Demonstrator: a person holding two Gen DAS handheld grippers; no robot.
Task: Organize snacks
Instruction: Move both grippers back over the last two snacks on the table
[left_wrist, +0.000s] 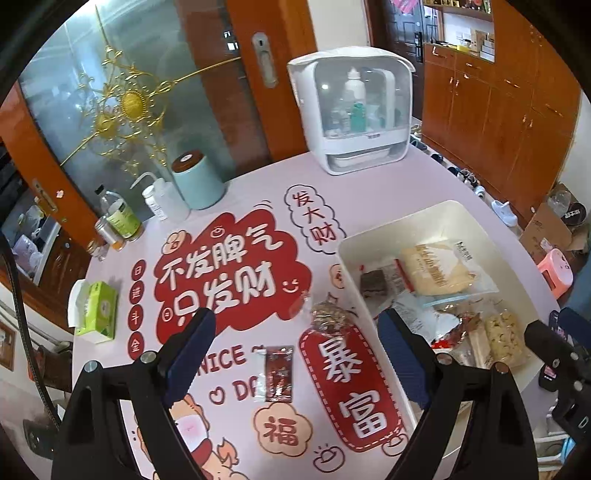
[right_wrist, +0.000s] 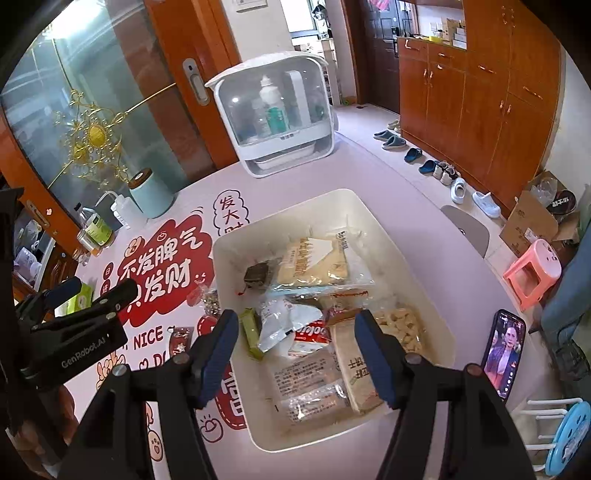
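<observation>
My left gripper (left_wrist: 295, 326) is open above the printed table mat, with nothing between its fingers. Just beyond it a dark red sachet (left_wrist: 279, 373) and a clear-wrapped grain snack (left_wrist: 327, 317) lie loose on the mat. To their right, a white bin (left_wrist: 369, 236) holds several packets. My right gripper (right_wrist: 295, 330) hovers open over the same bin (right_wrist: 236, 240). Below it are a beige bread packet (right_wrist: 314, 262), a dark brown square (right_wrist: 258, 277), a green bar (right_wrist: 251, 328) and a pale puffed snack (right_wrist: 399, 328). The left gripper (right_wrist: 96, 288) shows at the left of the right wrist view.
A white countertop organizer (left_wrist: 351, 110) with bottles stands at the back of the round table. A mint canister (left_wrist: 197, 181), squeeze bottle (left_wrist: 162, 199) and jars stand back left, and a green tissue box (left_wrist: 98, 310) at the left edge. A phone (right_wrist: 504, 354) lies right of the bin.
</observation>
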